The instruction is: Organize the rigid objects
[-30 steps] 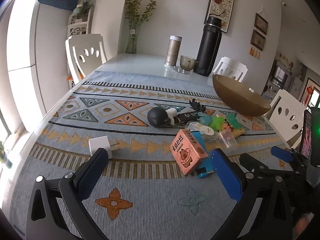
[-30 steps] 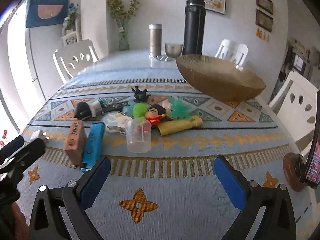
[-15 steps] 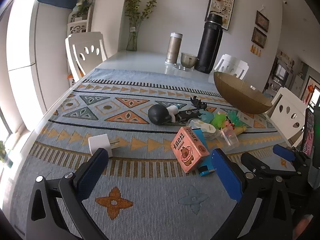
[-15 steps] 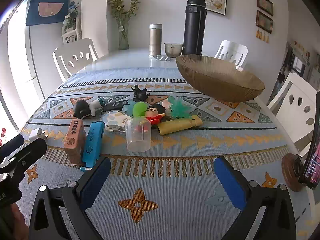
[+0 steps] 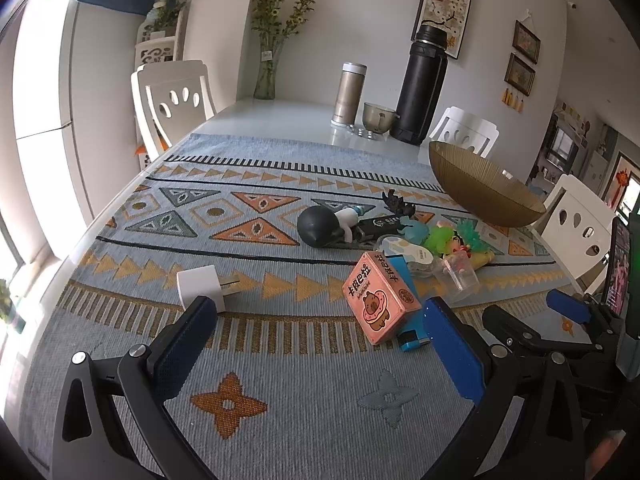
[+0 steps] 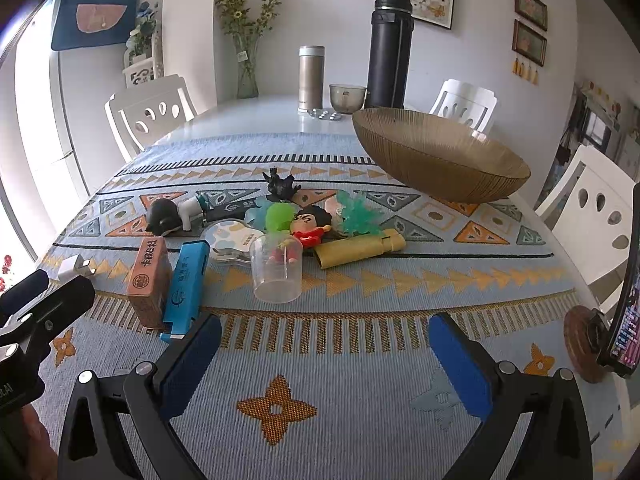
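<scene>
A pile of small objects lies on the patterned cloth: a pink box [image 5: 380, 298] [image 6: 150, 274], a blue box [image 6: 186, 280], a clear cup [image 6: 276, 268], a black bulb blower [image 5: 322, 228] [image 6: 166, 218], small figurines [image 6: 310, 222] and a yellow tube [image 6: 358, 250]. A white charger plug [image 5: 200, 286] [image 6: 74, 268] lies apart on the left. A brown bowl [image 5: 480, 186] [image 6: 438, 154] stands behind the pile. My left gripper [image 5: 318, 330] is open, nearer than the plug and pink box. My right gripper [image 6: 324, 350] is open in front of the cup.
A black flask [image 6: 390, 50], a steel tumbler [image 6: 311, 76], a small glass bowl [image 6: 347, 97] and a flower vase [image 6: 246, 64] stand at the table's far end. White chairs [image 5: 172, 98] ring the table. A phone on a stand [image 6: 626, 300] is at the right edge.
Both views have shifted slightly, with the pile a little farther away. Both grippers stay open and no object has moved.
</scene>
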`<move>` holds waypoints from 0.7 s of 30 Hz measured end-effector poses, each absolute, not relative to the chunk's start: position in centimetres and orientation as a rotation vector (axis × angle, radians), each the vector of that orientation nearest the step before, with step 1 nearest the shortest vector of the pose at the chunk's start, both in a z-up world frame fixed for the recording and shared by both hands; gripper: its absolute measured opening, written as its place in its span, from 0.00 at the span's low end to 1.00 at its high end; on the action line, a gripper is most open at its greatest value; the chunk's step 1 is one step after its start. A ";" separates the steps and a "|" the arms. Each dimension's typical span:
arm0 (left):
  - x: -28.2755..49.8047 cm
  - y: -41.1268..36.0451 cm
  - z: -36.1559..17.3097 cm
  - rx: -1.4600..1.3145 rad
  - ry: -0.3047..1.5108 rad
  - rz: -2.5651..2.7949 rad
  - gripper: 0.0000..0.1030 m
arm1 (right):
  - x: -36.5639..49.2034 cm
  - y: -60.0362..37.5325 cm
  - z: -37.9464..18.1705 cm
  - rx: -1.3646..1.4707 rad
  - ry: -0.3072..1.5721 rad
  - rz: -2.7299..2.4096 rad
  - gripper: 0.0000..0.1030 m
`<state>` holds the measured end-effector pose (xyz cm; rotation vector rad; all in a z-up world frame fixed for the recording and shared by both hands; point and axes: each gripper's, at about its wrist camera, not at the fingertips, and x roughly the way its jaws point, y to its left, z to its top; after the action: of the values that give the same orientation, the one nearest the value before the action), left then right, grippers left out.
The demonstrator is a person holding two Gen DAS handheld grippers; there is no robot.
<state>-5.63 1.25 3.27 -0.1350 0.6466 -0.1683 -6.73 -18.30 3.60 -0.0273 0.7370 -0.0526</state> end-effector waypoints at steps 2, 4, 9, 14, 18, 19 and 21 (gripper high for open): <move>-5.6 1.3 3.3 -0.135 0.647 -0.169 1.00 | -6.7 -18.3 3.6 -0.028 0.738 -0.053 1.00; -5.6 1.2 3.3 -0.135 0.648 -0.169 1.00 | -6.7 -18.3 3.6 -0.028 0.738 -0.052 1.00; -5.6 1.2 3.2 -0.136 0.650 -0.170 1.00 | -6.7 -18.2 3.6 -0.029 0.738 -0.051 1.00; -5.6 1.2 3.1 -0.136 0.654 -0.170 1.00 | -6.7 -18.1 3.6 -0.033 0.739 -0.053 1.00; -5.6 1.2 3.1 -0.138 0.656 -0.170 1.00 | -6.7 -18.0 3.6 -0.033 0.739 -0.052 1.00; -5.6 1.2 3.1 -0.138 0.658 -0.170 1.00 | -6.7 -18.0 3.6 -0.033 0.740 -0.051 1.00; -5.5 1.1 3.1 -0.138 0.658 -0.170 1.00 | -6.7 -18.0 3.6 -0.033 0.740 -0.050 1.00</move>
<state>-5.55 1.15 3.13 -0.1382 0.6583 -0.1696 -6.67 -18.03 3.57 -0.0334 0.7398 -0.0499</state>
